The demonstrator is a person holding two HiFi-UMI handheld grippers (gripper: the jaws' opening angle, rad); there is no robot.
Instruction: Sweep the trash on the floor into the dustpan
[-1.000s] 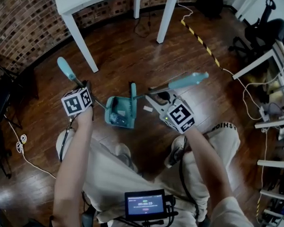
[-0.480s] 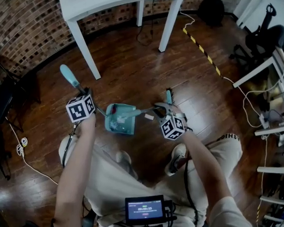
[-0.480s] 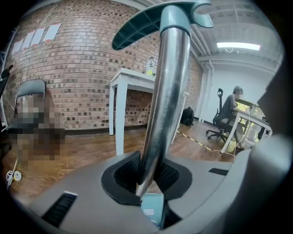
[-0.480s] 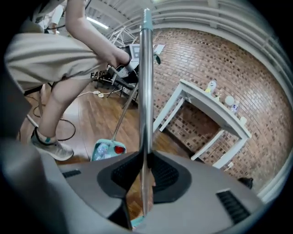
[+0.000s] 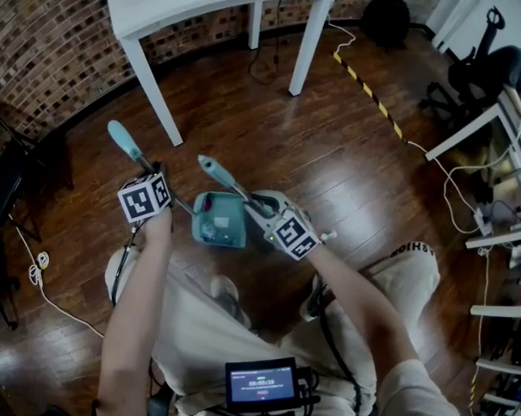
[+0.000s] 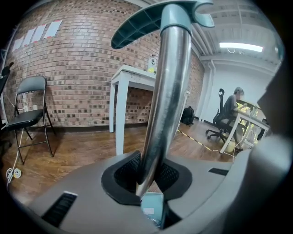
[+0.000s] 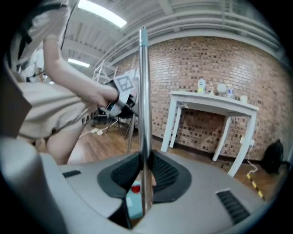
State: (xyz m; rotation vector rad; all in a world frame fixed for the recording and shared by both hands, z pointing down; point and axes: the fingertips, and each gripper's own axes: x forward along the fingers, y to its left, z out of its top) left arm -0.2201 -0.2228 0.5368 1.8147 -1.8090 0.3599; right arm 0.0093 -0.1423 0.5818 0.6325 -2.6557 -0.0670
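Now the left claw (image 5: 164,183) is clamped on the dustpan (image 5: 227,220) pole, and the right claw (image 5: 259,207) is clamped on the broom (image 5: 217,172) pole (trash (image 5: 208,232) sits in the dustpan).

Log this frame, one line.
left hand-held gripper: shut on dustpan handle | right hand-held gripper: shut on broom handle | dustpan: trash inside

Right hand-held gripper (image 5: 262,213) shifted left to dustpan (image 5: 217,225); broom handle (image 5: 219,174) swung round, now pointing up-left.

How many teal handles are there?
2: one handle sticks out past the left gripper; the other handle sticks out past the right gripper, near the dustpan.
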